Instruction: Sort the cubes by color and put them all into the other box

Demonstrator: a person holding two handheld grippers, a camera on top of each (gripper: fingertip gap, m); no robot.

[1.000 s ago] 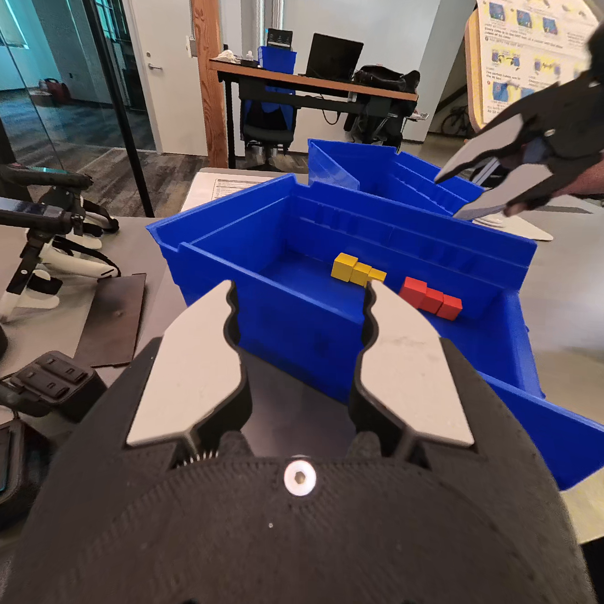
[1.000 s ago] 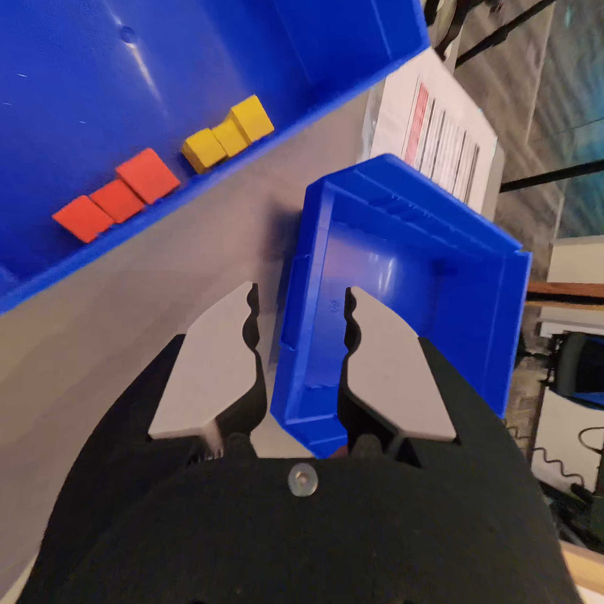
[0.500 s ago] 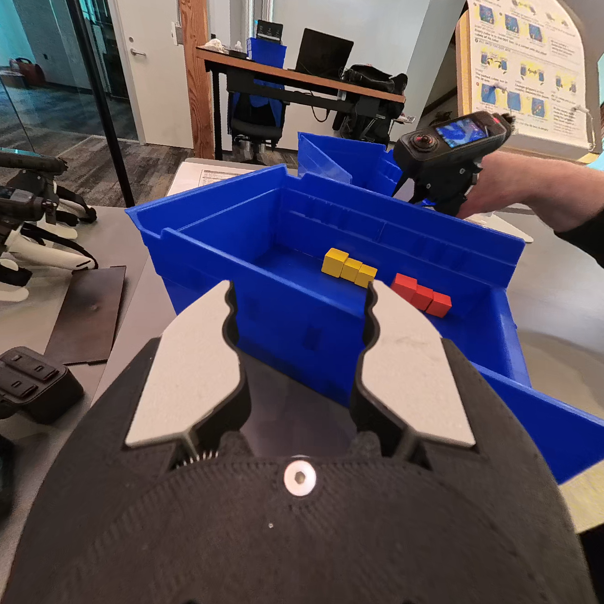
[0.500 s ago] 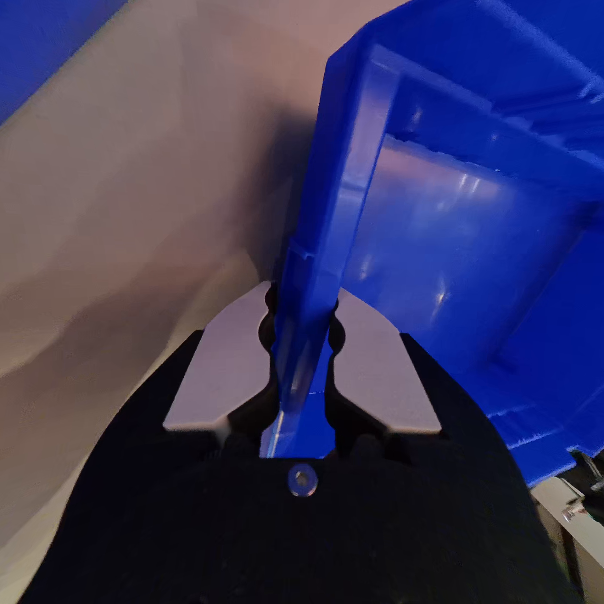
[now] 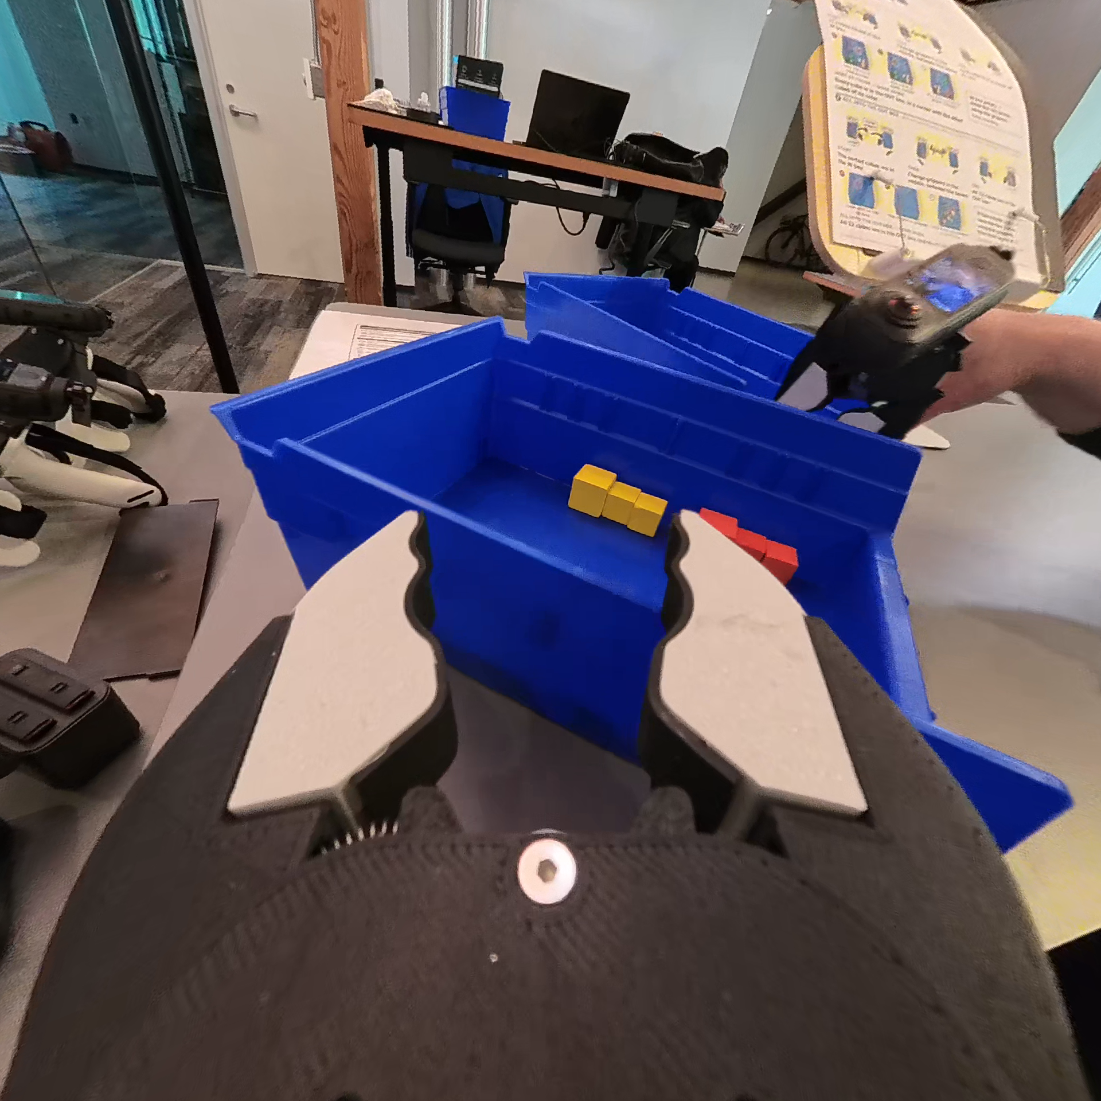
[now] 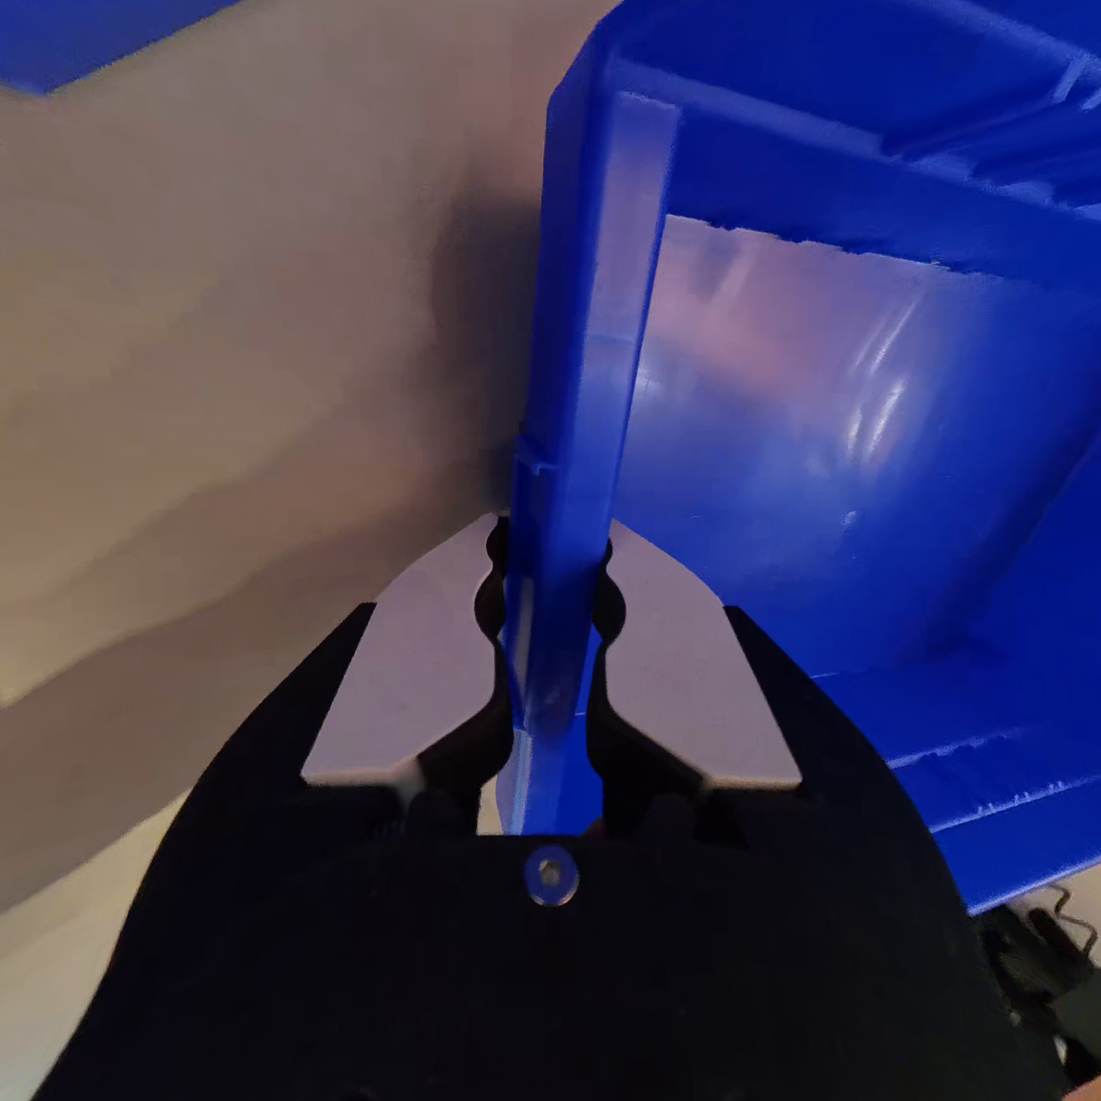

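Note:
In the left wrist view a blue box (image 5: 381,470) stands before me with three yellow cubes (image 5: 616,506) and three red cubes (image 5: 756,545) in separate rows on its floor. My left gripper (image 5: 545,542) is open and empty, in front of the box's near wall. A second blue box (image 5: 655,339) stands behind it. My right gripper (image 6: 551,536) is shut on the side wall of that second blue box (image 6: 590,357), one finger inside and one outside. It also shows at the far right of the left wrist view (image 5: 834,399), held by a hand.
Black devices (image 5: 53,709) and a dark mat (image 5: 149,590) lie on the grey table (image 5: 983,536) at left. A white paper sheet (image 5: 357,342) lies behind the boxes. A picture instruction board (image 5: 917,131) stands at right. A desk with a laptop is far behind. My right fingertips sit around 35 cm from my left ones.
My right gripper came down onto the empty box's side wall and its fingers closed on it. My left gripper stayed open and drifted slightly in front of the near box.

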